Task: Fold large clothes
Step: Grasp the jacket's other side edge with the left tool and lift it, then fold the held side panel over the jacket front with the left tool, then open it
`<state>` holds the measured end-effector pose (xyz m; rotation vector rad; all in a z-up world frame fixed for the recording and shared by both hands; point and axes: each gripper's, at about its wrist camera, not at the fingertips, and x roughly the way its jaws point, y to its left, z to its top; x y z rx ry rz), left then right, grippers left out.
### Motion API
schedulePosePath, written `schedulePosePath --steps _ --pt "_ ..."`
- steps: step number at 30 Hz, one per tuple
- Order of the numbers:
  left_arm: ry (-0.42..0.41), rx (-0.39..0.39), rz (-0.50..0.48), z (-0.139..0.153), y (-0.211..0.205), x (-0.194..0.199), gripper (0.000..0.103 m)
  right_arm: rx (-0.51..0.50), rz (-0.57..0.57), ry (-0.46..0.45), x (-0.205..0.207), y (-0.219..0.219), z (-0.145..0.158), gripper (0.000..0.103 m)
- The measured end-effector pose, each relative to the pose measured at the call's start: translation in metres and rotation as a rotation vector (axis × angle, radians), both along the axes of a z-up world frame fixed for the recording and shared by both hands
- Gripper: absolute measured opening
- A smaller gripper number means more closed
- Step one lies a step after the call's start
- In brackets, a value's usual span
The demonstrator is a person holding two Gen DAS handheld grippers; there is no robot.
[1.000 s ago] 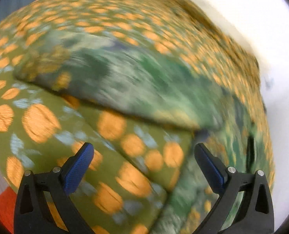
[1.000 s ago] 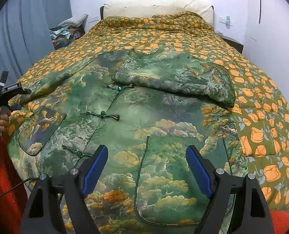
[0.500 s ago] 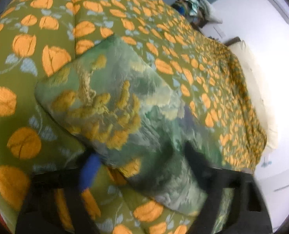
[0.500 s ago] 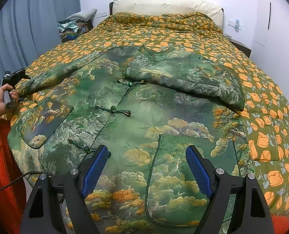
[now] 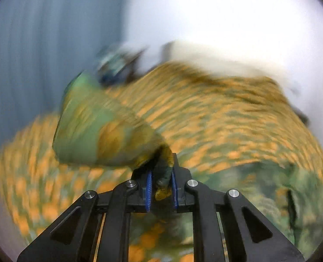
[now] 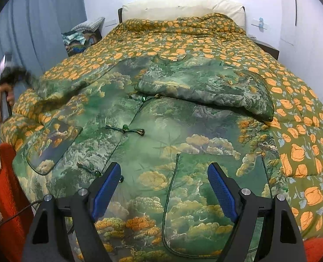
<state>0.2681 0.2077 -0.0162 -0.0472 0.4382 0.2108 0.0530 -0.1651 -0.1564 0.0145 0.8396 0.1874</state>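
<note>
Between the closing blue pads of the left gripper (image 5: 161,184) sits the cuff of the green jacket's sleeve (image 5: 100,131), pinched and raised off the orange-flowered bedspread (image 6: 205,35). Spread wide, the right gripper (image 6: 164,187) hovers over the jacket (image 6: 161,131), which lies flat below its fingers, untouched.

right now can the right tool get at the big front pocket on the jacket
Probably yes. The right tool hangs open just above the front pocket, with nothing lying on it. The folded sleeve lies farther up the jacket, and the left tool is off at the far sleeve, closing on its cloth.
</note>
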Motion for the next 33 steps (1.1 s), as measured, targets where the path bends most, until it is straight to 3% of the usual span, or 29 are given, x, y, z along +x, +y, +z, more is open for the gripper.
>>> schedulePosePath --steps 3,6,8,13,16,17,18,21,24,26,30,33 --pt "-0.056 0.136 -0.207 0.031 -0.089 0.0 0.013 0.017 -0.01 -0.011 -0.002 -0.004 0.002 0.081" --pt "-0.057 0.221 -0.375 0.028 -0.172 0.0 0.013 0.026 -0.026 -0.026 -0.004 -0.011 0.006 0.081" --pt "-0.021 0.275 -0.451 0.005 -0.22 0.002 0.013 0.033 -0.042 -0.037 -0.006 -0.017 0.008 0.081" --pt "0.208 0.386 -0.532 -0.1 -0.307 0.014 0.019 0.047 -0.083 -0.052 -0.009 -0.034 0.011 0.081" --pt "0.326 0.487 -0.557 -0.154 -0.338 0.01 0.041 0.055 -0.1 -0.048 -0.01 -0.042 0.009 0.081" --pt "0.352 0.519 -0.57 -0.165 -0.346 0.003 0.056 0.057 -0.103 -0.048 -0.011 -0.044 0.009 0.081" --pt "0.352 0.538 -0.58 -0.169 -0.349 -0.004 0.068 0.058 -0.104 -0.049 -0.011 -0.045 0.008 0.081" --pt "0.301 0.582 -0.648 -0.163 -0.35 -0.036 0.09 0.062 -0.11 -0.048 -0.01 -0.049 0.007 0.081" --pt "0.303 0.532 -0.697 -0.143 -0.332 -0.051 0.092 0.084 -0.12 -0.044 -0.006 -0.053 0.005 0.081" --pt "0.322 0.45 -0.685 -0.131 -0.317 -0.049 0.092 0.093 -0.124 -0.044 -0.005 -0.053 0.005 0.081" --pt "0.335 0.261 -0.571 -0.104 -0.277 -0.021 0.096 0.087 -0.118 -0.042 -0.002 -0.048 0.004 0.081" --pt "0.318 0.172 -0.488 -0.093 -0.261 0.005 0.096 0.081 -0.108 -0.032 -0.002 -0.044 0.001 0.081"
